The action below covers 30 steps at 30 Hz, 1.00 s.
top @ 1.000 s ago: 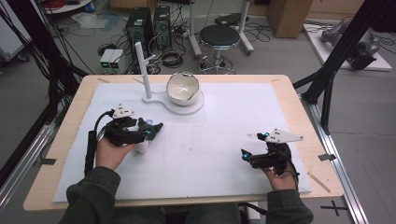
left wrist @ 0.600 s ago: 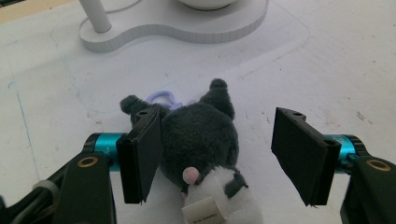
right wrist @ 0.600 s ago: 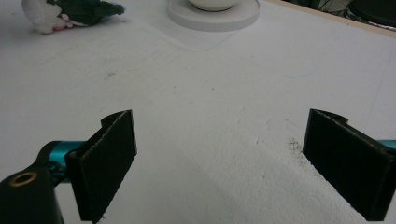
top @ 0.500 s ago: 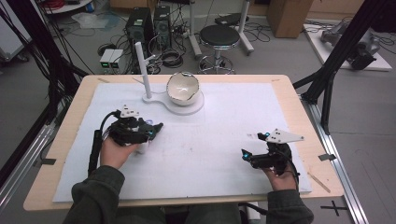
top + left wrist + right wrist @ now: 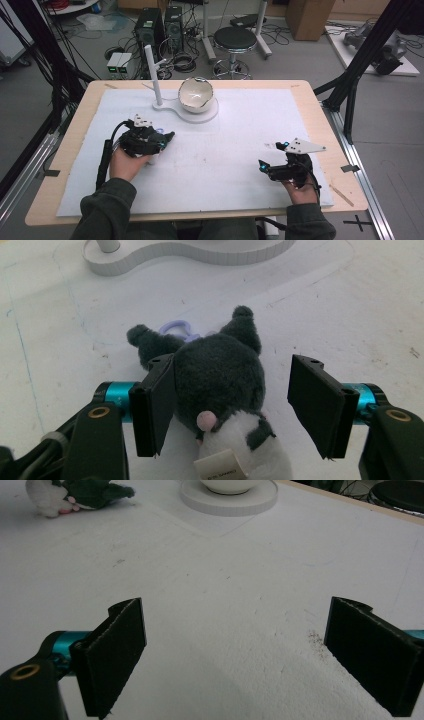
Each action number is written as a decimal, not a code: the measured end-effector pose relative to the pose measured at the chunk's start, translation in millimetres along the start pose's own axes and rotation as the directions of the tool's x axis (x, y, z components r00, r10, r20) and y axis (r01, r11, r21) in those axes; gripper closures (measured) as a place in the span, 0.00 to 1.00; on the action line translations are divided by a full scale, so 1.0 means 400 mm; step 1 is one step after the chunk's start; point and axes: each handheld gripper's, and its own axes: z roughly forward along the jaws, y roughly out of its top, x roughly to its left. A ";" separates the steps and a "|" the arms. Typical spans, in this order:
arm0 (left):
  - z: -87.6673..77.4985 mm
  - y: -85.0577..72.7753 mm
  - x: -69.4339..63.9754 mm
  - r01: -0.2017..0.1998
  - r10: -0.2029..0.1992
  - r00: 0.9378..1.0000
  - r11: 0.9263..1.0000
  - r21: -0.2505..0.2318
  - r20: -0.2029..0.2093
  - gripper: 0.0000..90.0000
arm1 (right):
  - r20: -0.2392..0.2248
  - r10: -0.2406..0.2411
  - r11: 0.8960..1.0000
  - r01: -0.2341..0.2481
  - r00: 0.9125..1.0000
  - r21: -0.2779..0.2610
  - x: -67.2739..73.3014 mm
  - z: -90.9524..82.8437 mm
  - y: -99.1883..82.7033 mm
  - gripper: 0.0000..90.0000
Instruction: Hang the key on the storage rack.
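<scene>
A small plush toy (image 5: 220,375) with a dark grey head, white body, pink nose and lilac clip ring lies on the white mat. My left gripper (image 5: 232,375) straddles its head. The left pad (image 5: 160,400) touches the fur, while the right pad (image 5: 315,405) stands a gap away. These jaws have just been closing around the toy. In the high view the left gripper (image 5: 167,136) covers most of the toy at centre left. My right gripper (image 5: 263,167) rests open at the near right with nothing between its jaws. The right gripper view has that gripper (image 5: 235,625) over bare mat and the toy (image 5: 80,495) far off.
A white bowl (image 5: 196,93) sits on a white stand base (image 5: 200,116) at the back middle, with an upright white post (image 5: 154,75) to its left. The white mat (image 5: 240,135) covers most of the wooden table (image 5: 310,92).
The left gripper has edged slightly to the right over the plush toy. The right gripper has stayed where it was.
</scene>
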 end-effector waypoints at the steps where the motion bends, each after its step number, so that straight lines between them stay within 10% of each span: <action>1: 0.001 0.000 0.001 -0.009 0.009 1.000 1.000 0.006 -0.002 0.40 | 0.000 0.000 1.000 0.000 1.000 0.000 0.000 0.000 0.000 0.10; 30: 0.050 -0.030 -0.006 0.011 -0.005 0.996 0.998 0.063 -0.089 0.39 | 0.001 0.000 1.000 0.000 1.000 -0.005 0.000 -0.002 0.000 0.10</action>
